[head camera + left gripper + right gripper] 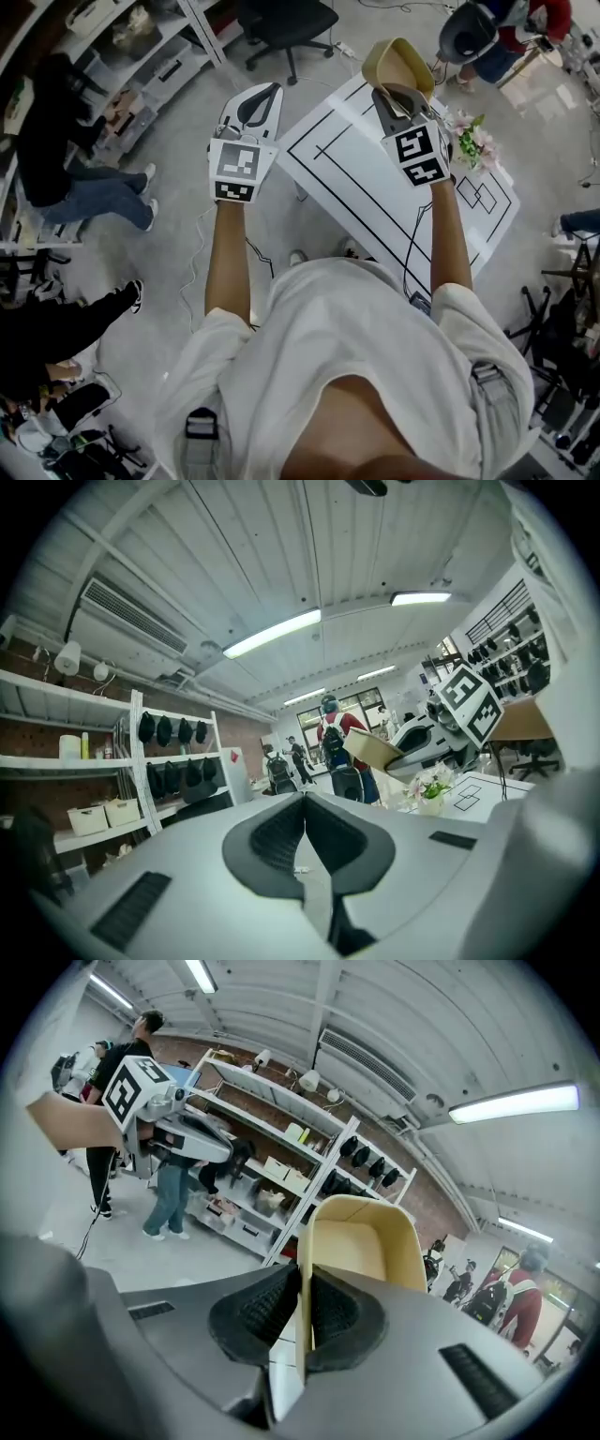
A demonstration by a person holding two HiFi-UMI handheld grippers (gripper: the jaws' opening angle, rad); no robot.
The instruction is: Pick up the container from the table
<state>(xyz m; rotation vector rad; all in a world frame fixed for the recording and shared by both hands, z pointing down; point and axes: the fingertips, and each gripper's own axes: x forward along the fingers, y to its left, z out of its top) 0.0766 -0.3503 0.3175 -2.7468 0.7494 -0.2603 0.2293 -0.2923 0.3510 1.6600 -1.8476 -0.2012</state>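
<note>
The container (398,62) is a pale yellow, open tub with a thin wall and rounded corners. It sits in the air at 1 o'clock of the head view, above the white table (349,184) and touching nothing but the right gripper (396,96). That gripper's jaws are nearly together and pinch one side wall at the rim, one ribbed pad inside the tub and one outside, so the open mouth faces sideways rather than up.

The left gripper (254,105), at 11 o'clock, is well apart from the tub. Its jaws are closed on each other with nothing between them.

Judging by the thin wall and the single edge pinch that carries it, the tub is probably light and empty. The wall shows no visible buckle at the pads, so it seems fairly stiff, though thin plastic like this could flex or crack if squeezed harder. The surface looks smooth and may slip against the pads, and a grip at one edge lets the tub swing about the pinch. A hold deeper down the wall, closer to the base, would likely steady it.

A small pot of flowers (472,141) stands on the table at 4 o'clock of the tub, clear of it
</note>
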